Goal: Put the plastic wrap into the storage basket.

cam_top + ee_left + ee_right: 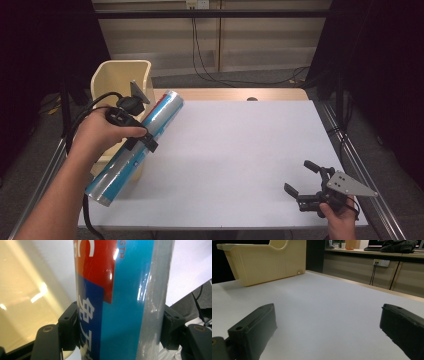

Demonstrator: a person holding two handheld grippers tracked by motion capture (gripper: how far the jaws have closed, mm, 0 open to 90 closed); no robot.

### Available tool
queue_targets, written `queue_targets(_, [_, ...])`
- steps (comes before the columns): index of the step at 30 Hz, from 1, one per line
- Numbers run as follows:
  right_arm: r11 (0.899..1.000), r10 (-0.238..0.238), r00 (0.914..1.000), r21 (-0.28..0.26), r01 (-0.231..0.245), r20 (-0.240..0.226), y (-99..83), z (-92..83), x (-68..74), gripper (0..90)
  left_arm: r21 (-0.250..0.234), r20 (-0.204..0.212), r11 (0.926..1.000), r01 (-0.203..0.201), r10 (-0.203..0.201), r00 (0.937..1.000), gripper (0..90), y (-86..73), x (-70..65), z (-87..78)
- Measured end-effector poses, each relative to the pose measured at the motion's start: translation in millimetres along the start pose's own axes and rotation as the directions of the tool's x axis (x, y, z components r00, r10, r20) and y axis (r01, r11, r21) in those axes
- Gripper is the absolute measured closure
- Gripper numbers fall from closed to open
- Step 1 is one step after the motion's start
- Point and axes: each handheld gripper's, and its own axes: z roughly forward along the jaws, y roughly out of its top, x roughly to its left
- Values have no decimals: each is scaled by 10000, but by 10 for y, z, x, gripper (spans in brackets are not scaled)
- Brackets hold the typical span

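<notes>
Left hand-held gripper (141, 134) clamps roll (136, 146) mid-length, tilted, in air over bin (120, 75) at bench (240, 150) left edge. Right hand-held gripper (300, 181) rests wide apart, near right. Align roll's long axis with bin before lowering; keep firm grip, film slippery.

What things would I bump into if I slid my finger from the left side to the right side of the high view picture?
Left gripper holding the long tube in front of the yellow bin → bare white table → right gripper.
</notes>
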Motion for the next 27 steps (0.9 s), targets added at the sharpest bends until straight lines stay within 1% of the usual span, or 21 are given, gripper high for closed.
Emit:
queue_targets(1, [10000, -8, 10000, -5, 8, -5, 0, 1, 0, 6, -18, -86, 9999, 164, -164, 9998, 322, -12, 33, -29])
queue_targets(2, [10000, -12, 10000, -13, 12, -2, 1, 1, 1, 6, -60, -139, 9998, 212, -213, 9997, 322, -18, 48, -47])
queue_targets(4, [10000, -12, 10000, -8, 12, 9, 1, 0, 1, 6, -73, -99, 9996, 278, -279, 9996, 322, -24, 71, -64])
queue_targets(6, [10000, -10, 10000, -1, 10, 4, 0, 0, -1, 6, -107, -119, 9986, 517, -518, 9986, 322, -36, 102, -93])
queue_targets(8, [10000, -3, 10000, -7, 3, 3, 1, -2, -1, 5, -153, -169, 9980, 621, -624, 9979, 322, -47, 142, -117])
queue_targets(11, [10000, -14, 10000, -19, 14, 15, 1, -3, -1, 5, -277, -176, 9951, 948, -953, 9953, 322, -73, 212, -150])
queue_targets(14, [10000, -11, 10000, -35, 11, 18, 0, -7, -4, 6, -304, -297, 9929, 1154, -1163, 9928, 322, -106, 285, -186])
queue_targets(15, [10000, 10, 10000, -17, -10, 21, 0, -9, -4, 5, -340, -277, 9911, 1290, -1300, 9911, 322, -121, 310, -200])
queue_targets(17, [10000, 36, 10000, -24, -36, 56, -2, -9, -6, 5, -416, -414, 9880, 1486, -1503, 9878, 322, -148, 356, -232])
queue_targets(19, [10000, 33, 10000, -22, -33, 64, -2, -4, -4, 6, -503, -506, 9830, 1764, -1789, 9826, 322, -193, 417, -267])
queue_targets(21, [10000, -12, 10000, -23, 12, 49, -2, -3, -3, 6, -481, -489, 9824, 1802, -1825, 9820, 322, -207, 443, -279])
queue_targets(23, [10000, -30, 10000, -19, 30, 42, 0, 1, 4, 6, -590, -435, 9793, 1936, -1963, 9796, 322, -237, 486, -291])
queue_targets(25, [10000, -26, 10000, -15, 26, 38, -1, 3, 8, 5, -585, -432, 9775, 2025, -2052, 9778, 322, -261, 527, -303])
queue_targets(27, [10000, -20, 10000, -15, 20, 42, -1, 3, 10, 5, -576, -475, 9738, 2201, -2229, 9737, 322, -282, 564, -311])
